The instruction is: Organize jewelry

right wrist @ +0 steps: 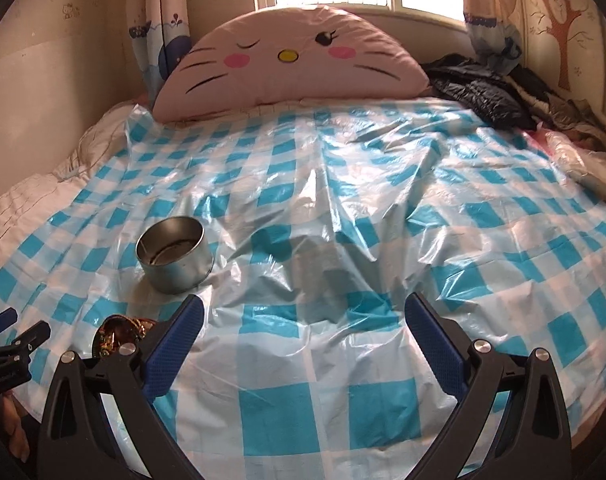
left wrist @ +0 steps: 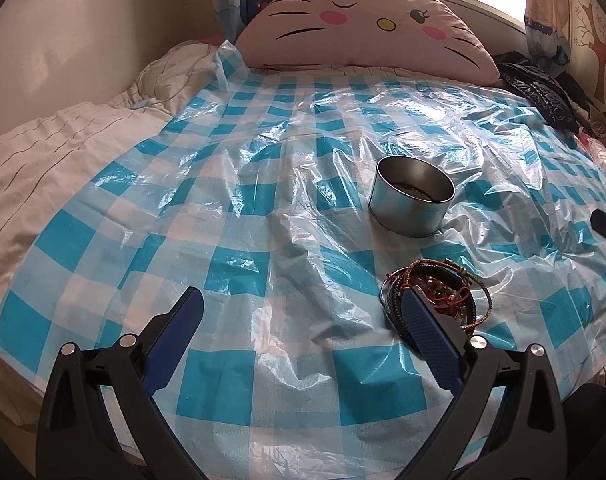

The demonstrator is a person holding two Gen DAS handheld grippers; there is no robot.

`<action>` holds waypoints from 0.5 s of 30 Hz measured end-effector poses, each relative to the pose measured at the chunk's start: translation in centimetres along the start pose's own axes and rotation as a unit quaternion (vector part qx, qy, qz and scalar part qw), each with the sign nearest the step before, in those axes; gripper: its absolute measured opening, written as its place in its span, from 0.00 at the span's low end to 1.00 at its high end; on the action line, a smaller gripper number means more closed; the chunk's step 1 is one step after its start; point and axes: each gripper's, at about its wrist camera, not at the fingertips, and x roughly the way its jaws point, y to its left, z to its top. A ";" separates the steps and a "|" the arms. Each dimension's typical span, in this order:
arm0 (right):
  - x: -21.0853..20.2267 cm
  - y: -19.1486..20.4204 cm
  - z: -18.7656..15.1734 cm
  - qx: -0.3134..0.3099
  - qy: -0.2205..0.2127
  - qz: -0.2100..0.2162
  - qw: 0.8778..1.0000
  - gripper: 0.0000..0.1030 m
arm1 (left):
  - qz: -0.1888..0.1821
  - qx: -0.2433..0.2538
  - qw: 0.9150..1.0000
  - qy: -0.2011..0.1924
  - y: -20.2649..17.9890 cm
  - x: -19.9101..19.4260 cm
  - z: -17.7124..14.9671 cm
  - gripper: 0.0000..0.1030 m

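A pile of bracelets and beaded jewelry (left wrist: 443, 294) lies on the blue-and-white checked plastic sheet (left wrist: 263, 208), just behind my left gripper's right finger (left wrist: 431, 332). A round metal tin (left wrist: 413, 202) stands upright beyond it with something dark inside. My left gripper (left wrist: 303, 320) is open and empty, low over the sheet. In the right wrist view the tin (right wrist: 175, 254) is at the left, the jewelry pile (right wrist: 117, 336) is partly hidden behind my right gripper's left finger, and my right gripper (right wrist: 303, 322) is open and empty.
A pink cat-face pillow (left wrist: 367, 28) leans at the head of the bed under a window. Dark clothes (right wrist: 487, 88) lie at the far right. A white quilt (left wrist: 43, 160) lies along the left. The left gripper (right wrist: 7, 344) shows at the right view's left edge.
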 end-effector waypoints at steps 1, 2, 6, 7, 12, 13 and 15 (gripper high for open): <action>-0.2 -0.4 -0.2 0.022 0.004 0.017 1.000 0.94 | 0.004 0.005 1.000 -0.002 -0.2 -0.1 0.0 0.93; -0.3 -0.7 -0.5 0.042 0.014 0.040 0.998 0.94 | 0.006 0.011 1.000 -0.005 -0.5 -0.2 -0.1 0.93; -1.1 1.5 -1.1 0.003 0.009 0.037 0.999 0.94 | 0.013 0.027 0.999 -0.013 -1.1 -0.5 -0.2 0.93; -1.1 2.2 -1.1 -0.010 0.007 0.032 0.999 0.94 | 0.013 0.029 0.999 -0.015 -1.1 -0.6 -0.2 0.93; -0.9 3.6 -1.3 -0.044 0.008 0.014 0.999 0.94 | 0.009 0.028 0.999 -0.017 -1.0 -0.9 -0.2 0.93; -0.9 3.6 -1.4 -0.047 0.007 0.012 0.999 0.94 | 0.007 0.027 0.999 -0.017 -0.9 -0.8 -0.2 0.93; -0.9 3.6 -1.4 -0.048 0.007 0.011 0.999 0.94 | 0.005 0.025 1.000 -0.018 -0.8 -0.8 -0.2 0.93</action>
